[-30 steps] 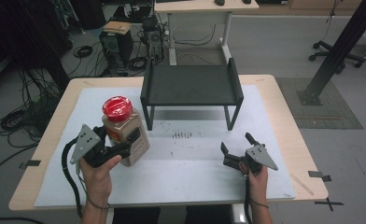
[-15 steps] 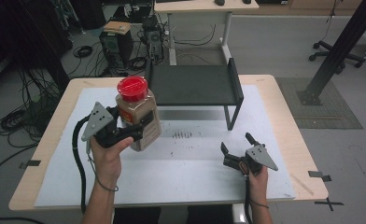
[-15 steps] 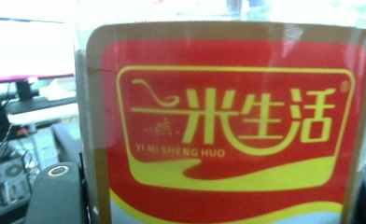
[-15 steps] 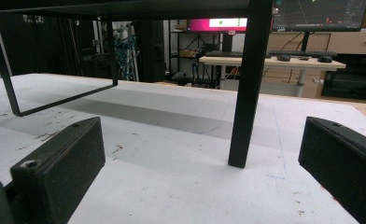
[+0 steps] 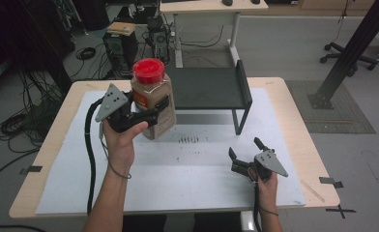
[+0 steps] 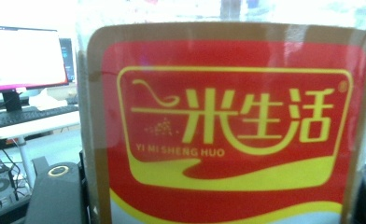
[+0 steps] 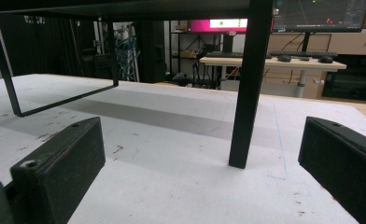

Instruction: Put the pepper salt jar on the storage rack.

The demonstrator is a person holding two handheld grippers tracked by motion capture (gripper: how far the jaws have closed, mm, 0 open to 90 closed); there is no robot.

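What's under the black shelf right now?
Under the shelf only bare white mat shows, between its legs. The jar in the left claw hides the shelf's left end.

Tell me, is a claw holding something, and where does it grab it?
Yes. The left claw holds the red-lidded jar by its body, across the label, lifted off the table. The right claw is open and holds nothing.

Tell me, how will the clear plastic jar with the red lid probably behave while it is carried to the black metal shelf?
The clear plastic jar with the red lid looks nearly full of brown grains, so it is probably heavy for its size. Its walls seem stiff, since the left tool clamps it without visible denting. Being tall, it may tip if set down tilted on the black metal shelf.
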